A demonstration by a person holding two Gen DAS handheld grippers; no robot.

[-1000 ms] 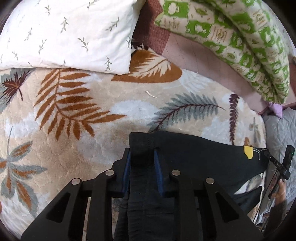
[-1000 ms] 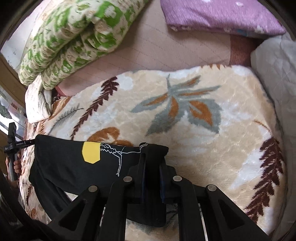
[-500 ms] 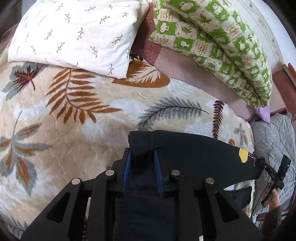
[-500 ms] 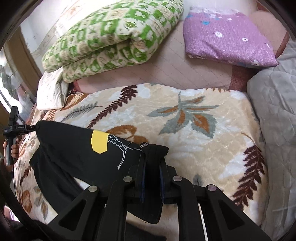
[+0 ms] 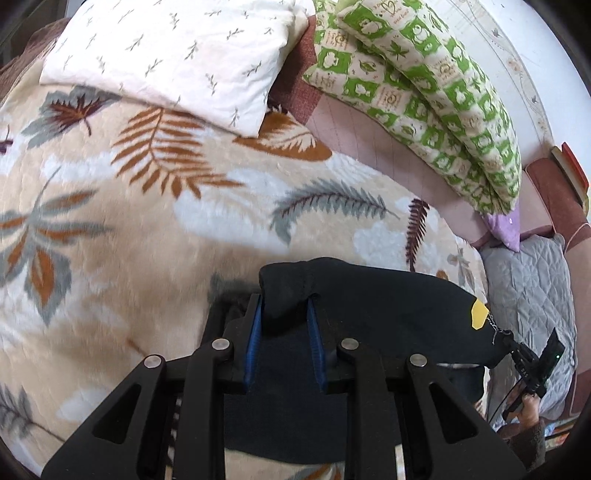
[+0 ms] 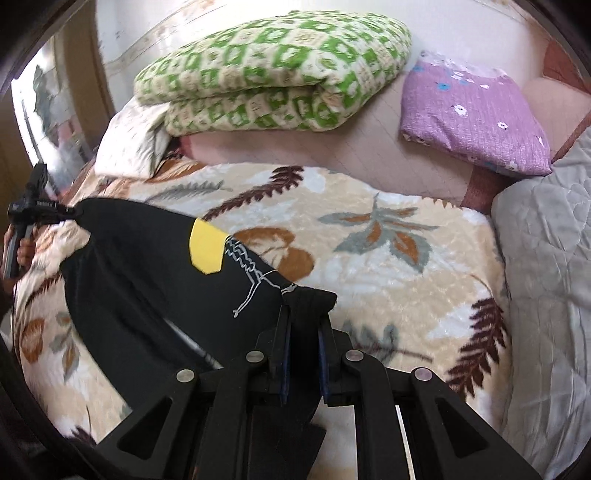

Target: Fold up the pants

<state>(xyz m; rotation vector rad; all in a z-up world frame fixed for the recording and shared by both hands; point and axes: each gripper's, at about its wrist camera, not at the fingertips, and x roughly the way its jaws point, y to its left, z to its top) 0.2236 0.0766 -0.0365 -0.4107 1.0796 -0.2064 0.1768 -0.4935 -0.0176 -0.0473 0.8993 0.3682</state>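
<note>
Jaws of both grippers clamp bunched black pants (image 5: 369,302) over plush leaf-print blanket (image 5: 129,229).

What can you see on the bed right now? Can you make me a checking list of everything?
Surface: a leaf-print blanket spread over the bed.
Job's things: black pants with a yellow patch, held up above the blanket, stretched between both grippers.
Clutter: a white pillow, a folded green quilt, a folded purple cloth, a grey quilt.
Grippers: the left gripper is shut on one end of the pants; the right gripper is shut on the other end.
Cables: a thin dark cable hangs by the right gripper.
Surroundings: a pale wall behind the bed.
</note>
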